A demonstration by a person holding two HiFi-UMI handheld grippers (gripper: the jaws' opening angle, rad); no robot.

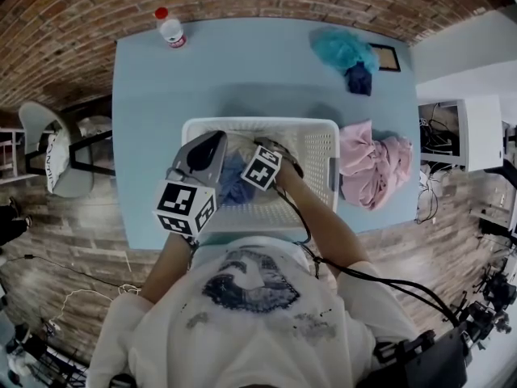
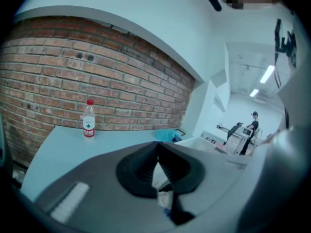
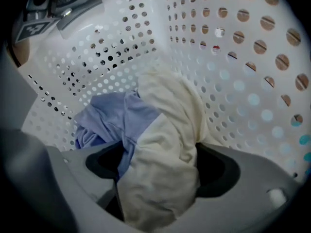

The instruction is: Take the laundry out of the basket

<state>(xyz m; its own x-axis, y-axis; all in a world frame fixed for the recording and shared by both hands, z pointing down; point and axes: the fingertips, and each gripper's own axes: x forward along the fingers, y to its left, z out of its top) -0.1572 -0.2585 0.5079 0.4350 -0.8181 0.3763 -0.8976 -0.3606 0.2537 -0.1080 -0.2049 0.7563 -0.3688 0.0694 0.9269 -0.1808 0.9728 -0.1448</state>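
Right gripper point(image 3: 158, 171) points steeply down inside the basket, and its jaws stand wide on a bunch of cloth that fills the gap and touches both pads. Left gripper point(image 2: 157, 147) is clenched, jaws together, nothing gripped that you can make out. It hangs above the basket's near-left corner, to the left of your working tool.

Findings, largest first:

- Table point(image 1: 242, 63): lies beneath the tool and carries everything.
- Basket point(image 1: 315, 136): white, perforated, surrounds the tool. Its walls stand close ahead and to the tool's right.
- Pink pile point(image 1: 371, 164): already out, on the table just beyond the basket wall to the tool's right.
- Cream garment point(image 3: 165, 144): this is what the tool grasps. The rest of it trails ahead of the jaws along the basket floor.
- Blue garment point(image 3: 109, 118): just left of the jaws, touching the cream one, with one fold lying against the left pad.

Risks, as judged:

- The bite looks bulky and shallow, so a quick lift could let the cream garment slide out.
- The blue fold may come up with it, then drop short of the rim.
- Nothing steadies the basket, and dragging cloth could shift or tip it.
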